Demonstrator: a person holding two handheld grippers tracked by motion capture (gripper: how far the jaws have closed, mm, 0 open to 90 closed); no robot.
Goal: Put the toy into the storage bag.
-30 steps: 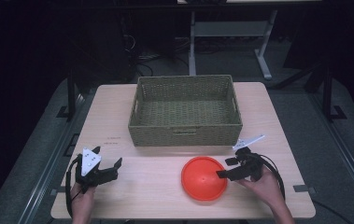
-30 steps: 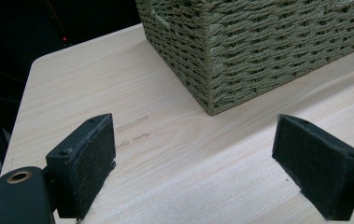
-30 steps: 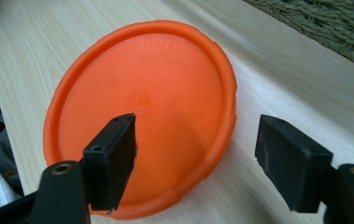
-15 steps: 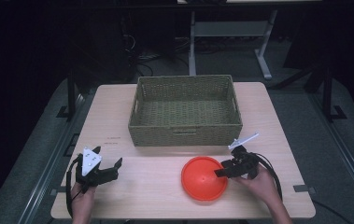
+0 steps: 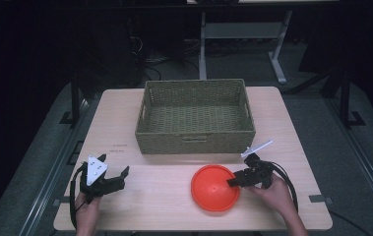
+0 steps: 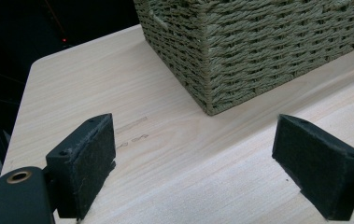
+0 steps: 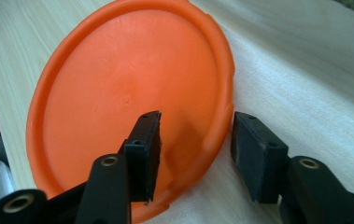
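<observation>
The right gripper [image 7: 195, 149] has just been closing, its fingers now narrowly straddling the orange plate's [image 7: 132, 88] rim without pinching it, while the left gripper [image 6: 207, 163] stays wide open.

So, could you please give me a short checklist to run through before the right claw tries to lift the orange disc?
1. Disc rim between the jaws: ok. The right claw straddles the edge of the orange disc, and its jaws have just been closing.
2. Pads pressing on the rim: not ok, gaps show on both sides.
3. Basket empty, ready to receive: ok.
4. Left claw open and away from the disc: ok.
5. Disc lying flat on the table: cannot tell.
</observation>
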